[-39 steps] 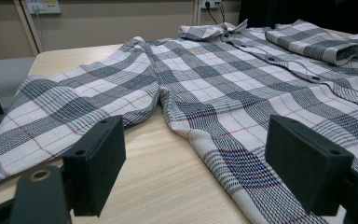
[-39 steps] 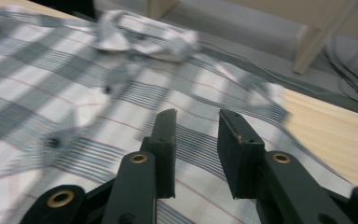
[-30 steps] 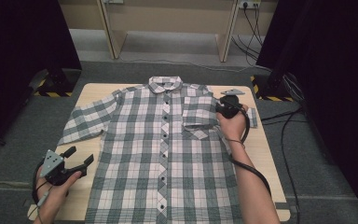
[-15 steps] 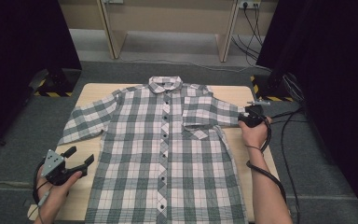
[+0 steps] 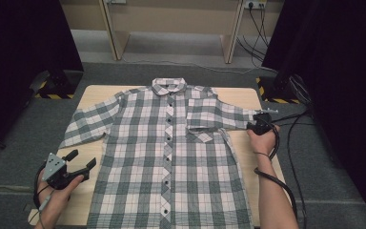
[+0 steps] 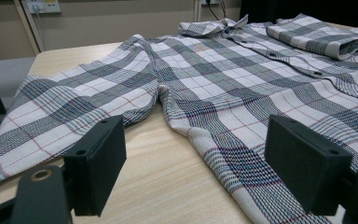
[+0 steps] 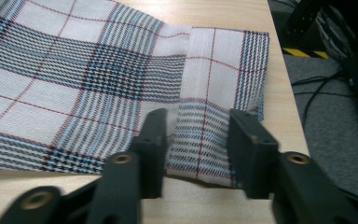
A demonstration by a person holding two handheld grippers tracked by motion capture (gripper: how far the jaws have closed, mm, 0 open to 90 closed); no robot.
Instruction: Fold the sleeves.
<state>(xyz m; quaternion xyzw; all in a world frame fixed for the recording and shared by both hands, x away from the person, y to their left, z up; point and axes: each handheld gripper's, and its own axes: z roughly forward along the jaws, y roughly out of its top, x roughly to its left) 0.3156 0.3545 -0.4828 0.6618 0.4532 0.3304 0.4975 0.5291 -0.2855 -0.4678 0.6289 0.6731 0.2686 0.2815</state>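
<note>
The shirt [image 5: 171,157] lies flat on the counter [image 5: 97,95], collar toward twelve o'clock. The left gripper [image 5: 78,162] sits at eight o'clock off the shirt; the right gripper [image 5: 257,125] is at three o'clock, at the sleeve cuff [image 7: 223,79].

Bare table [image 5: 94,97] strips flanking the shirt [image 5: 171,162]

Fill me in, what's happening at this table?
A person is working on a plaid shirt spread flat and buttoned on the wooden table, one claw in each hand. The right claw is at the cuff of the shirt's sleeve near the table's edge; its jaws have just been closing, with the cuff's hem between them, though a firm pinch isn't clear yet. The left claw is open over bare wood beside the shirt's side hem, holding nothing.
</note>
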